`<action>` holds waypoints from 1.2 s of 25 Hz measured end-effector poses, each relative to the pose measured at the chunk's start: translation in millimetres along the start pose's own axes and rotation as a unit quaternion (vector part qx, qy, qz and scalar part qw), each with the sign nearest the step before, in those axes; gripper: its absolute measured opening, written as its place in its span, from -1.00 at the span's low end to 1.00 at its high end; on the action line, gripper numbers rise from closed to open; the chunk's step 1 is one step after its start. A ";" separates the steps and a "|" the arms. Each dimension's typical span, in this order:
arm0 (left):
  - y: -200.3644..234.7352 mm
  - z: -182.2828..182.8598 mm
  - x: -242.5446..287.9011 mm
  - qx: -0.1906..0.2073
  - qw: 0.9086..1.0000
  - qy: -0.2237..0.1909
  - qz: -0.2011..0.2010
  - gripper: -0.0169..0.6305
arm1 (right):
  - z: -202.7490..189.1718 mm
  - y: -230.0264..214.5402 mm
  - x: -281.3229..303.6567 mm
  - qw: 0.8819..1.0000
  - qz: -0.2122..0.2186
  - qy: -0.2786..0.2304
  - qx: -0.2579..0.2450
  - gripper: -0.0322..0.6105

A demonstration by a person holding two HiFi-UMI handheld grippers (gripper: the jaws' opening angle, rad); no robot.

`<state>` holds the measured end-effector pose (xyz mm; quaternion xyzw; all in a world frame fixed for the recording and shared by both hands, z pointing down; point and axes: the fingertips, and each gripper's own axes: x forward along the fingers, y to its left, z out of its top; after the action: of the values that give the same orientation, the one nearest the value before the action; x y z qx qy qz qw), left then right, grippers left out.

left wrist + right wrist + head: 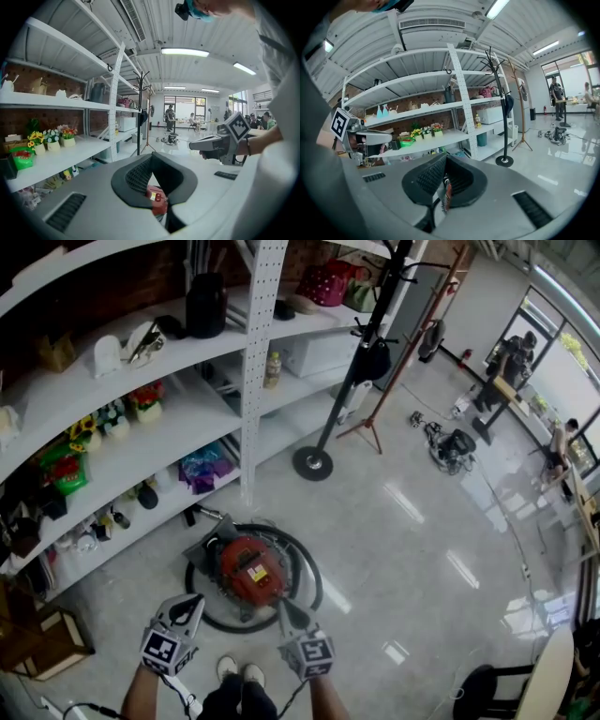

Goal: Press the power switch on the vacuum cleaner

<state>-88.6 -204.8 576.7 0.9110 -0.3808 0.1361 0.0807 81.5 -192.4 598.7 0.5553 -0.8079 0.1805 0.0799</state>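
**Both hand-held grippers held above the red vacuum cleaner, neither touching it**

The head view alone showed the whole layout. The vacuum cleaner (248, 570) sat on the glossy floor (422, 549) just in front of the person's shoes (239, 669), ringed by its black hose (310, 570), with the white shelves (169, 432) beside it. The left hand-held gripper (192, 604) and the right hand-held gripper (284, 608) pointed down towards the near edge of the machine from either side. A yellow label (255, 573) showed on the red top, but the power switch itself was too small to pick out.

The left gripper view gave what the head view could not. Its jaws stood a little apart with nothing between them, and the red body and its label appeared small and well below through the gap. That view also caught the right hand-held gripper side-on, its marker cube facing the camera.

The right gripper view showed its jaws drawn close, leaving only a thin slit with a sliver of red behind it and nothing gripped. It also took in the left hand-held gripper against the shelves, the flower pots (425, 132) on a shelf, and the coat stand (504, 161).

Only the two gripper views showed the ceiling lights (184, 52).
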 end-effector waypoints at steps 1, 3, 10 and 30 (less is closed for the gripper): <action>-1.3 3.8 -2.3 0.001 1.000 -0.001 -0.001 -0.92 | 2.7 2.4 -2.7 1.000 0.000 -0.001 0.001 -0.86; -3.4 10.4 -6.4 0.002 1.000 -0.004 -0.002 -0.92 | 7.4 7.0 -7.3 1.000 0.001 -0.002 0.001 -0.86; -12.5 27.4 -18.1 0.006 1.000 -0.011 -0.003 -0.93 | 23.6 22.7 -19.0 1.000 0.008 -0.010 0.009 -0.86; -36.8 82.1 -54.6 0.013 0.999 -0.023 -0.018 -0.93 | 73.9 68.1 -54.4 0.999 0.030 -0.026 0.001 -0.86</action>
<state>-83.7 -163.1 480.2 0.9214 -0.3647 0.1185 0.0624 43.8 -151.6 498.8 0.5355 -0.8256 0.1695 0.0531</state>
